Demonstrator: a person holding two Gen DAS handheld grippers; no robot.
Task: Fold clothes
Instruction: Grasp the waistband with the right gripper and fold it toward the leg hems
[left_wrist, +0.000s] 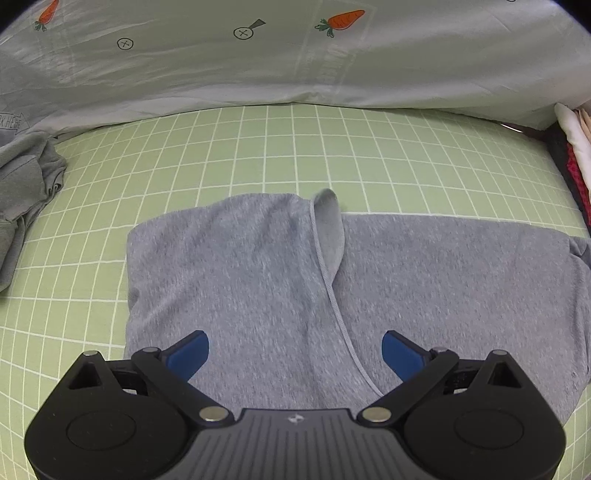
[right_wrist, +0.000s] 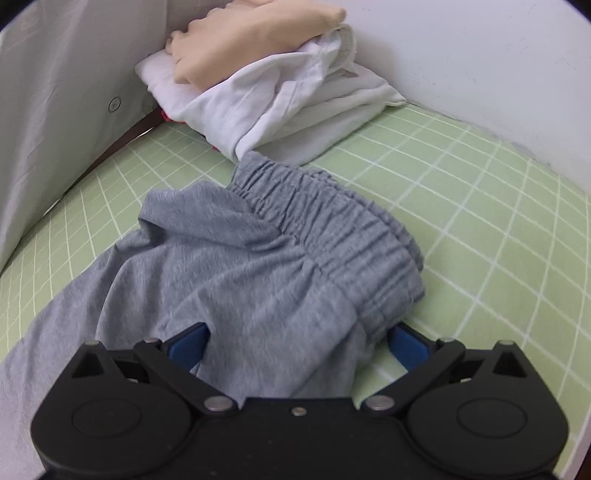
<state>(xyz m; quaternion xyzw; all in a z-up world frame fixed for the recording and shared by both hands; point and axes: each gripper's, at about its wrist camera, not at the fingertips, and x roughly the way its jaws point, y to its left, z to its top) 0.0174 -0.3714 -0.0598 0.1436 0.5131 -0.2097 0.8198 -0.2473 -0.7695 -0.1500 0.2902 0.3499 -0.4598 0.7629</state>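
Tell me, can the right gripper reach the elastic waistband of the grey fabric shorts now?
Probably yes. The right gripper has its jaws open over the grey fabric shorts, and the gathered elastic waistband lies just ahead with nothing covering it.

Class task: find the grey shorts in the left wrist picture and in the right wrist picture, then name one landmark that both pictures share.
Left wrist: the grey shorts lie across the lower middle, drawcord on top, under the open left gripper.
Right wrist: they fill the centre, elastic waistband towards the right, between the fingers of the open right gripper.
Shared landmark: the green grid sheet.
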